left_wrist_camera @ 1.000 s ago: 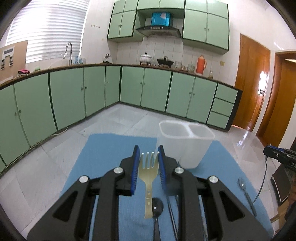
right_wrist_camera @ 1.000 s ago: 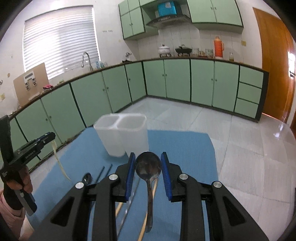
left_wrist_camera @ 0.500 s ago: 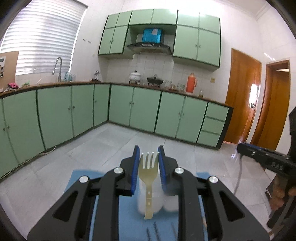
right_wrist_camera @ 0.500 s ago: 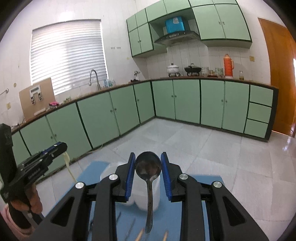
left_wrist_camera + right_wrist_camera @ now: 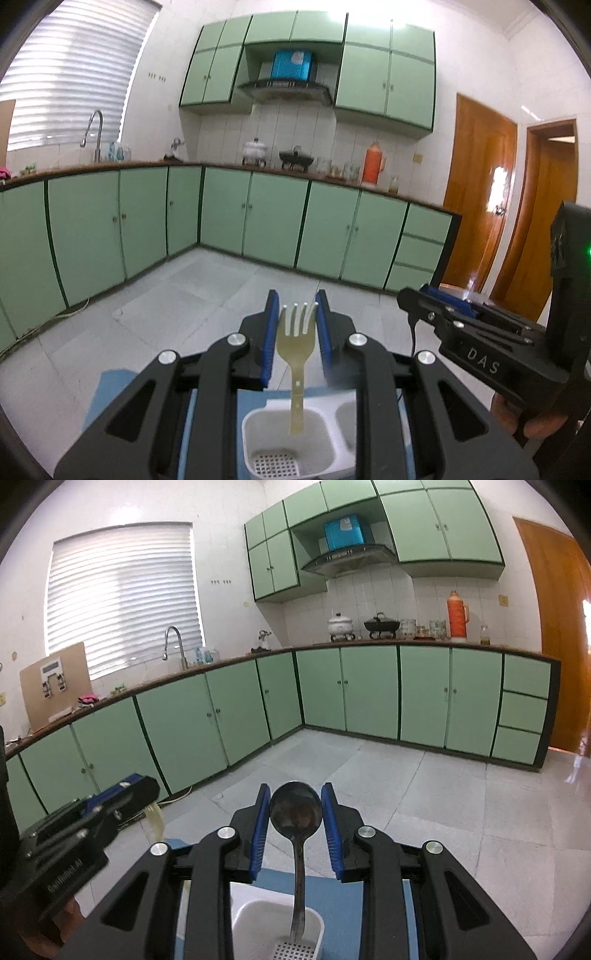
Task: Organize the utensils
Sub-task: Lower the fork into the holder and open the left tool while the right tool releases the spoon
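- A blue mat [image 5: 110, 384] is seen on the pale tiled surface taken here for the table [image 5: 184, 295]; only its far edge shows, so what utensils are left lying on it cannot be told.
- A white plastic two-compartment utensil holder [image 5: 343, 402] stands on the mat, directly below both grippers; its left compartment, with a perforated floor, is seen open beneath the left tool, and a perforated-floored compartment is likewise seen beneath the right tool, though which one that is cannot be told.
- No utensil is seen resting inside the holder yet, as far as the visible compartment floors show.
- The left gripper [image 5: 295, 321] is closed on a pale yellow plastic fork [image 5: 296, 339], clamped by its head with tines up; the handle hangs down with its tip at or just inside the mouth of the holder's left compartment.
- The right gripper [image 5: 295, 812] is clamped on a dark metal spoon [image 5: 295, 812], held by its bowl; the handle hangs down into the compartment below, its tip near the perforated floor.
- The task is judged to be at its placing stage: two utensils are picked up and positioned over the holder, but neither is released.
- What is left, by this judgement, is the lowering and release of fork and spoon, then the collection of any pieces remaining on the mat out of view.
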A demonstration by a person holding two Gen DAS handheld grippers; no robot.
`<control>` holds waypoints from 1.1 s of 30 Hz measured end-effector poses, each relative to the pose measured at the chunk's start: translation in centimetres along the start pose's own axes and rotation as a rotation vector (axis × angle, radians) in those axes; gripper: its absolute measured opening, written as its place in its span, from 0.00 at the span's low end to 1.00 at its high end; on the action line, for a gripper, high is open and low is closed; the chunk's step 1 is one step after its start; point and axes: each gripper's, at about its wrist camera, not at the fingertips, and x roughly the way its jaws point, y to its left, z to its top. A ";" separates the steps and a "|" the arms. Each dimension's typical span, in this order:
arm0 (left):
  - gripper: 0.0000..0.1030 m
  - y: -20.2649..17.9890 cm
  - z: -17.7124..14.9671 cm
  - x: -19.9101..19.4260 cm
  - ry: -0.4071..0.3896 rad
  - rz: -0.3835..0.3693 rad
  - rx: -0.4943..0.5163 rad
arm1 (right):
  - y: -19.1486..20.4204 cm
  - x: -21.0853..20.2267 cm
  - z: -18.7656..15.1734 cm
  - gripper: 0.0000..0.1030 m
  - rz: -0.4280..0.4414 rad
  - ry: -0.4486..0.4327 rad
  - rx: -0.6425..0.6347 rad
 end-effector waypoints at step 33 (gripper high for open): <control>0.64 3.0 -6.7 -2.8 0.093 0.061 -0.015 | -1.1 -4.0 -8.2 0.51 0.012 0.049 0.086</control>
